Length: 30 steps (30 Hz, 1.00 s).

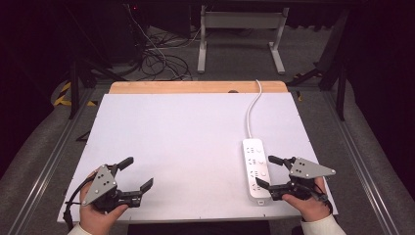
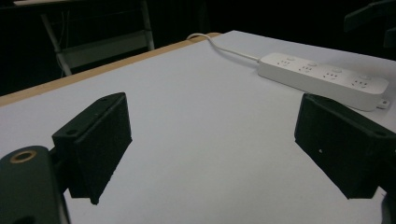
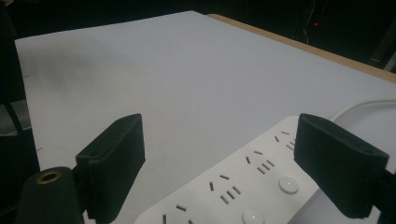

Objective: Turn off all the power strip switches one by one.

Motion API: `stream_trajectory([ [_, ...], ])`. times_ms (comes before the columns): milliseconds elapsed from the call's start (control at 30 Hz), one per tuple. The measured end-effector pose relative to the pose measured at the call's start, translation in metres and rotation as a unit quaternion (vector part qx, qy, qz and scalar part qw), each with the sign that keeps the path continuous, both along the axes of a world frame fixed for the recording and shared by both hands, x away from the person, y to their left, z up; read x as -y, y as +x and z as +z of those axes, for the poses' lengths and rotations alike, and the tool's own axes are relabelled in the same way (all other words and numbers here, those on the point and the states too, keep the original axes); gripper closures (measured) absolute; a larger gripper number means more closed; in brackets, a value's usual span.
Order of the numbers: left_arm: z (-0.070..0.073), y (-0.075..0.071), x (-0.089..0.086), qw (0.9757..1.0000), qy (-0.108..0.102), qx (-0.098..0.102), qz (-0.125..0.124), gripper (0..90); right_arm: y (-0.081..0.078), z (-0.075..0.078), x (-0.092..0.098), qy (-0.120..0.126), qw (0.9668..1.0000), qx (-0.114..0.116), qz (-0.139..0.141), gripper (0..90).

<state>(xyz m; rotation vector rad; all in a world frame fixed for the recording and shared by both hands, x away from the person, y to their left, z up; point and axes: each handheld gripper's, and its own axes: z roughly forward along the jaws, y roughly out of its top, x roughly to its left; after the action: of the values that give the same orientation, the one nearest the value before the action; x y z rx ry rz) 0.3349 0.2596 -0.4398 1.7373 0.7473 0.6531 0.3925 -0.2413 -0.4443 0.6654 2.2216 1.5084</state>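
The white power strip point(image 1: 257, 170) lies on the white table point(image 1: 186, 142) at the lower right of the high view, with its cord running up toward the top edge. The right gripper point(image 1: 268, 172) sits just beside the strip's right side, jaws wide apart and holding nothing. The left gripper point(image 1: 138, 172) is far off at the lower left, jaws also wide apart and empty.

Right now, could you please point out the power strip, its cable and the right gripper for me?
power strip point(image 1: 257, 169): high view, middle of its white top face.
cable point(image 1: 251, 111): high view, mid-run of the white cord.
right gripper point(image 1: 268, 172): high view, midway between its open black fingertips.
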Motion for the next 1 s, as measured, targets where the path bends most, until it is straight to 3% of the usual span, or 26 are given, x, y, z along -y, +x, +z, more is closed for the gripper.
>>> stream_trajectory([
  [333,-0.001,0.0,0.002,0.9999,0.007,0.011,0.002,12.2,-0.001,0.001,-0.001,-0.006,1.0,0.005,0.003,17.2],
  [500,-0.001,0.0,0.001,1.0,0.004,0.006,-0.002,12.3,-0.001,0.002,-0.004,-0.009,0.9998,0.012,0.012,17.0],
  [833,0.0,-0.001,0.001,0.9999,0.007,0.011,-0.004,13.0,0.0,0.008,-0.006,-0.005,0.9998,0.007,0.016,22.3],
  [1000,0.0,-0.002,0.001,1.0,0.002,0.007,-0.003,13.0,0.005,0.018,-0.008,-0.01,0.9998,0.011,0.015,26.3],
])
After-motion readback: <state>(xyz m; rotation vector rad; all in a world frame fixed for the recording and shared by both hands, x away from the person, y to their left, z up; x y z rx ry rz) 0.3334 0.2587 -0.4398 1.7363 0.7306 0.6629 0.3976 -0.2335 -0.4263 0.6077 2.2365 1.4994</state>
